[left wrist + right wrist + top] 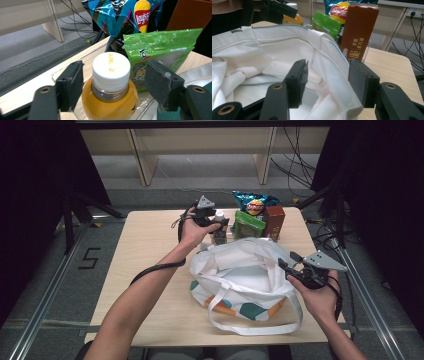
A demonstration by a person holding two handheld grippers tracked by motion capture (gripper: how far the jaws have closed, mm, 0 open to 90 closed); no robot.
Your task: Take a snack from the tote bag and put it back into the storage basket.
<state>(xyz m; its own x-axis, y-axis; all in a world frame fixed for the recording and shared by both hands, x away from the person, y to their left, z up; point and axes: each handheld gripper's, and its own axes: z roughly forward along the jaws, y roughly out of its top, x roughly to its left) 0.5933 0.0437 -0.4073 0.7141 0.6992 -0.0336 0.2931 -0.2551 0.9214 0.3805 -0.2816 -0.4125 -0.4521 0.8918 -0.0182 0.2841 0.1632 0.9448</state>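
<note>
Snack packs [160, 47] crowding behind bottle [111, 85]

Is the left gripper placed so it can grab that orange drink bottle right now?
Probably yes. The left gripper has its open jaws on either side of the bottle, level with the neck below the white cap; nothing sits between pads and bottle.
</note>
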